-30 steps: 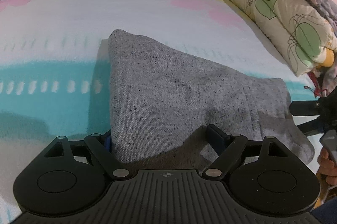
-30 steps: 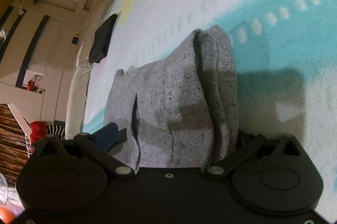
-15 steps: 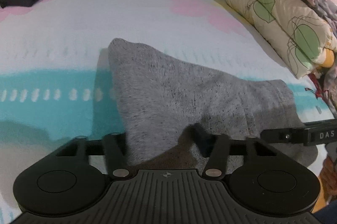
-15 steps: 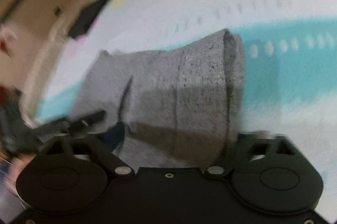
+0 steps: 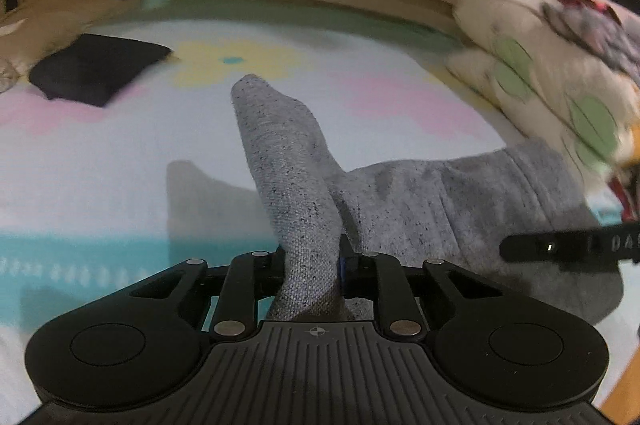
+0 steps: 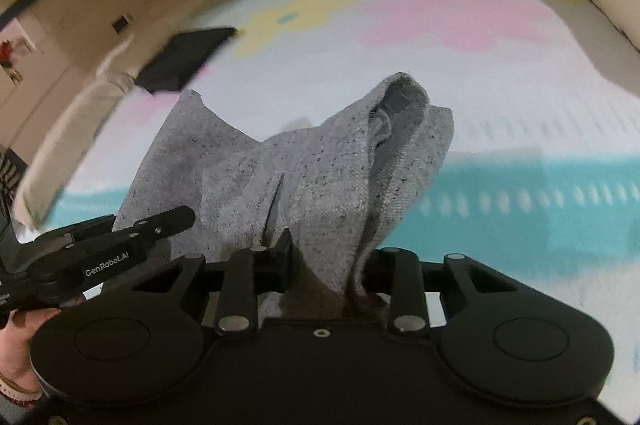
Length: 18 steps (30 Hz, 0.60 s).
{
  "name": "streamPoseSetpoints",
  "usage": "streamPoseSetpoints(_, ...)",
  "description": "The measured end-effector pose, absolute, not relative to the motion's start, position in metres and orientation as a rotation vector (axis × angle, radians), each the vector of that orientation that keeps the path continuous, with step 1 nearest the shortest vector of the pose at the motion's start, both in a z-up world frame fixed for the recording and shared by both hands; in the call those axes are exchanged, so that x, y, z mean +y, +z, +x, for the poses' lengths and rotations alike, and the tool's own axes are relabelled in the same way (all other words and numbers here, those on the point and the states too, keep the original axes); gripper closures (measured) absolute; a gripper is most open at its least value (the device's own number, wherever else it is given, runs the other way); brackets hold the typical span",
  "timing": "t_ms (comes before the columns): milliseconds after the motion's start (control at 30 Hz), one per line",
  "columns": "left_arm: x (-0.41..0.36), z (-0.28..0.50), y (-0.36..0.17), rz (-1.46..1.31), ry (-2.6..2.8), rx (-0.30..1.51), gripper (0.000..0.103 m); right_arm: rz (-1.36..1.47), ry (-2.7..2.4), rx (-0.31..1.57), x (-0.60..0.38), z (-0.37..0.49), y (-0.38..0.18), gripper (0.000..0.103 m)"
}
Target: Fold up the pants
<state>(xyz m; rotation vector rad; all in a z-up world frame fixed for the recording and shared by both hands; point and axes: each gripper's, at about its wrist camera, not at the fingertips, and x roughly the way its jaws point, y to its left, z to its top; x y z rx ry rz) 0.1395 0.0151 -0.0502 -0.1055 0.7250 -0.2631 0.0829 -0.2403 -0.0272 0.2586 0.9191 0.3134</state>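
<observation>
While both grippers pinch the near edge of the gray pants (image 5: 420, 193), the cloth hangs up off the bed (image 5: 100, 153). The left gripper (image 5: 312, 261) and right gripper (image 6: 324, 265) have their jaws shut on it, side by side, and the rest lies straight ahead.

The pants (image 5: 420, 197) are heather grey knit flecked with dark specks, folded into a thick bundle and raised off the bed (image 5: 100, 185), which wears a white sheet with pink, yellow and teal print. In the left wrist view one corner stands in a tall peak above the bed, the rest sloping off toward the pillows (image 5: 560, 85). In the right wrist view the pants (image 6: 320, 177) bunch up, a layered hem edge gaping open at the top, a dark slit running down the middle panel.
</observation>
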Motion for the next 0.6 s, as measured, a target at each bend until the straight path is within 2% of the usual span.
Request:
streamPoseSetpoints(200,0.036,0.19,-0.048,-0.082,-0.177,0.72,0.084,0.272,0.346,0.914,-0.234,0.099,-0.038,0.061)
streamPoseSetpoints(333,0.048,0.221,-0.087,-0.105,-0.106,0.836,0.078,0.247,0.346,0.929,-0.22,0.125,-0.055,0.058)
streamPoseSetpoints(367,0.05,0.225,-0.101,-0.11,-0.082,0.89,0.072,0.244,0.334,0.943,-0.218,0.131,-0.063,0.051)
streamPoseSetpoints(400,0.054,0.225,-0.11,-0.129,-0.068,0.895,0.059,0.232,0.294,0.974,-0.217,0.14,-0.074,0.049)
streamPoseSetpoints(433,0.06,0.219,-0.116,-0.163,-0.061,0.849,0.057,0.207,0.247,1.001,-0.216,0.145,-0.084,0.042)
streamPoseSetpoints(533,0.063,0.213,-0.122,-0.192,-0.06,0.827,0.053,0.152,0.155,1.035,-0.223,0.151,-0.11,0.009)
streamPoseSetpoints(600,0.061,0.213,-0.118,-0.158,-0.063,0.83,0.053,0.214,0.162,1.031,-0.236,0.148,-0.118,0.007)
